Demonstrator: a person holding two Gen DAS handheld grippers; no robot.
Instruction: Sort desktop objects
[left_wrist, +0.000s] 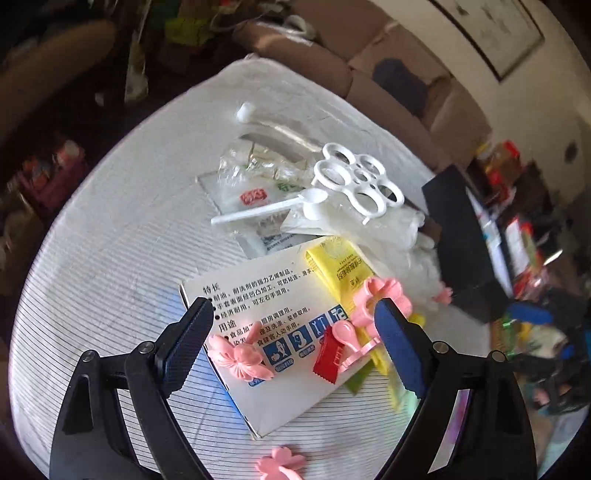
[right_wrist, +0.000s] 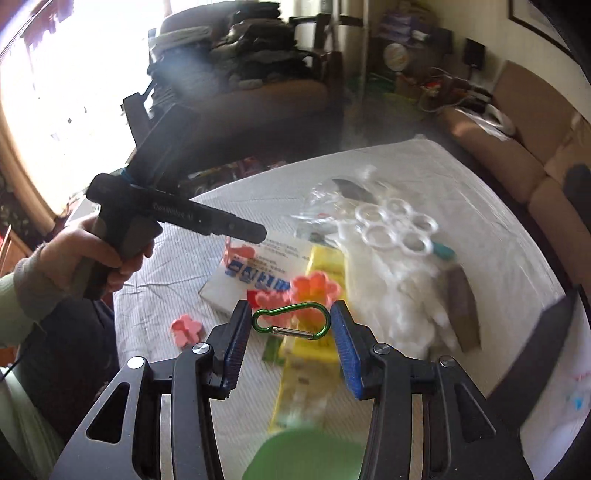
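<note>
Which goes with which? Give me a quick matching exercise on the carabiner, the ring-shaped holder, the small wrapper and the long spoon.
Things:
1. carabiner
2. ring-shaped holder
3. small wrapper
4. long spoon

States:
A. red, lying on the printed box
B. white, six open circles
C. green, between the right hand-held gripper fingers
D. white, resting across clear bags

Pairs: 1-C, 2-B, 3-A, 4-D

a ribbed, matt white cloth (left_wrist: 110, 258) is covering the desk. the green carabiner (right_wrist: 291, 320) is gleaming like anodised metal. the flower ring mould (left_wrist: 356, 181) is looking like smooth white plastic, the printed box (left_wrist: 266, 332) like glossy card, the pink flowers (left_wrist: 238, 356) like matt plastic.
</note>
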